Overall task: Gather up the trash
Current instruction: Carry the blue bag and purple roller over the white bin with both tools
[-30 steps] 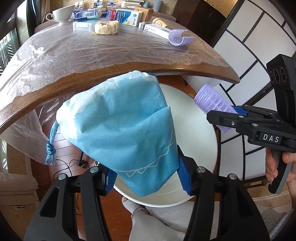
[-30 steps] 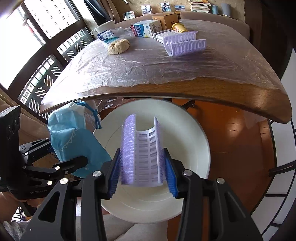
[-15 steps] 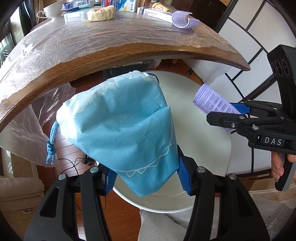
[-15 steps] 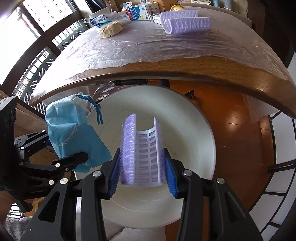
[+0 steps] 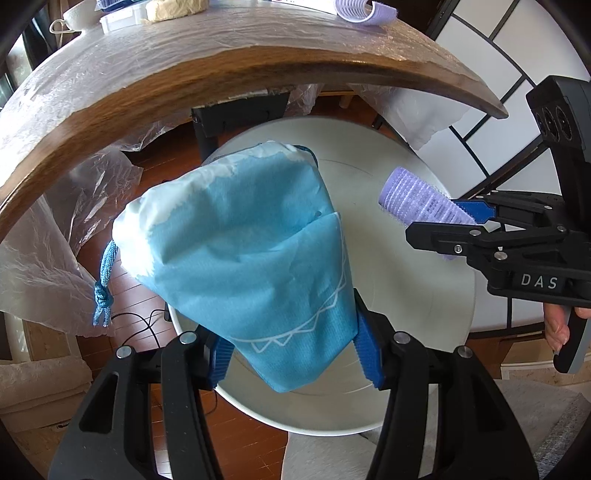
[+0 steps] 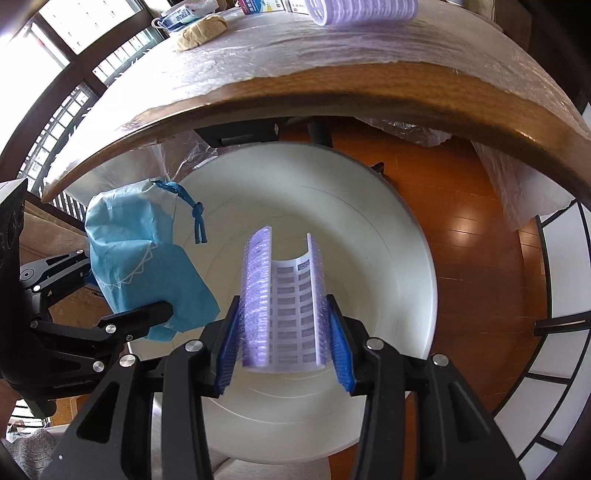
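Observation:
My left gripper (image 5: pixel 293 350) is shut on a light blue drawstring pouch (image 5: pixel 251 251), which hangs over the left part of a round white bin (image 5: pixel 406 295). The pouch's knotted cord (image 5: pixel 101 295) dangles to the left. My right gripper (image 6: pixel 284 347) is shut on a purple curved plastic strip (image 6: pixel 282 295), held above the middle of the bin (image 6: pixel 369 240). In the left wrist view the right gripper (image 5: pixel 436 219) and its purple strip (image 5: pixel 413 199) sit to the right of the pouch. In the right wrist view the left gripper (image 6: pixel 125 286) and pouch (image 6: pixel 136 258) are at the left.
A wooden table (image 5: pixel 184 55) covered in clear film overhangs the bin's far side. On it lie another purple strip (image 6: pixel 362 11), a tan lump (image 6: pixel 201 31) and a white cup (image 5: pixel 79 18). Wood floor (image 6: pixel 480 258) and a panelled screen (image 5: pixel 498 55) lie to the right.
Both grippers have sunk toward the bin with their loads still held. The table edge has risen in both views and the bin looks larger.

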Tool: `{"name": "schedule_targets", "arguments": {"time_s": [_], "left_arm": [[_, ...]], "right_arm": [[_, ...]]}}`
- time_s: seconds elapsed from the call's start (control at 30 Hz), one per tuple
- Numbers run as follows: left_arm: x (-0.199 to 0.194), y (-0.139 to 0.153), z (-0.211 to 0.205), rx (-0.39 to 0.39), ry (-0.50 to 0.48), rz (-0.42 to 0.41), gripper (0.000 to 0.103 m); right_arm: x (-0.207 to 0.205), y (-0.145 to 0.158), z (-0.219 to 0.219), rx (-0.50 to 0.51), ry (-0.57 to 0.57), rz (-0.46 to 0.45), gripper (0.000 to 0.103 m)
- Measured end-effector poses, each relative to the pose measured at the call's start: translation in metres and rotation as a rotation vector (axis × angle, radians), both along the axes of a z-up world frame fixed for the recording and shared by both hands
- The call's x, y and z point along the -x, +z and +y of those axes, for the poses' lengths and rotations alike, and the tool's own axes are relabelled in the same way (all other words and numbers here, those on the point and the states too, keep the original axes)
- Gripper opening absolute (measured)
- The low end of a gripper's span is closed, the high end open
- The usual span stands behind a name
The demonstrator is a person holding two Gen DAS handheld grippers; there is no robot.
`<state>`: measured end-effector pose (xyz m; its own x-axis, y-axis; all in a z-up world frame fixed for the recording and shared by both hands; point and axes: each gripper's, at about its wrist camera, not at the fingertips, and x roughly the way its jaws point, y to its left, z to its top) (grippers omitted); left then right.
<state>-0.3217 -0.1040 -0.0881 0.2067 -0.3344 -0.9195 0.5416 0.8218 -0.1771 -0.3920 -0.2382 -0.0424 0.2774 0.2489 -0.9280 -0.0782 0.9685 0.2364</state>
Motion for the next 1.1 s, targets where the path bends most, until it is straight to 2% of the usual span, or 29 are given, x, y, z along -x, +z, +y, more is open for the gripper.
{"name": "schedule_targets", "arguments": {"time_s": [0.53,1.1], "left_arm": [[-0.007,-0.011,-0.019,-0.039,-0.042,0.025,0.057],[-0.007,-0.016,-0.026,-0.055,-0.035,0.035,0.057]], "right_arm": [[-0.007,-0.016,-0.001,0.009,-0.014,0.031,0.043],[-0.008,-0.018,-0.003,0.009,0.014,0.036,0.043]]}}
